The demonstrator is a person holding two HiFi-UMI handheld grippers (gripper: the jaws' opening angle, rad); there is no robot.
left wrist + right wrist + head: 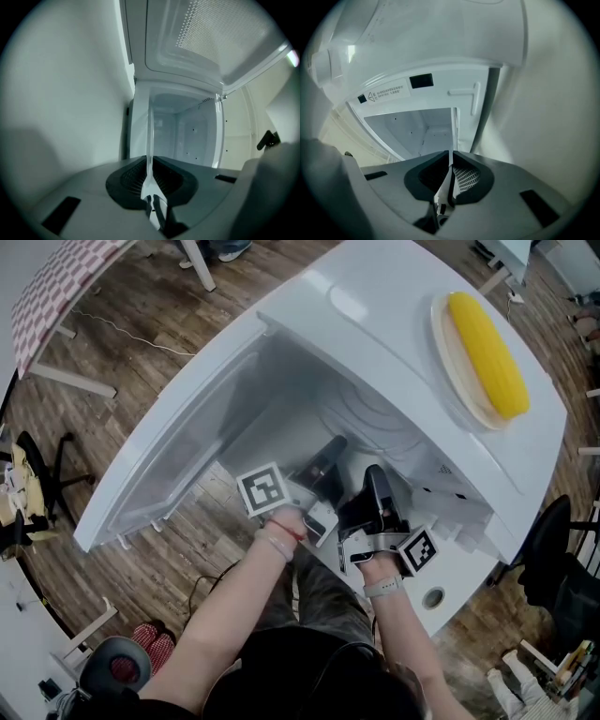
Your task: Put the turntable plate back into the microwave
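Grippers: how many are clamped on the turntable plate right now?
2. The left gripper pinches the turntable plate at its rim, left side; the right gripper pinches the right side. Neither is hidden.

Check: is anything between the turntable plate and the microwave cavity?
Nothing visible. The door is open, the cavity looks bare, and the left gripper and right gripper grip the turntable plate.
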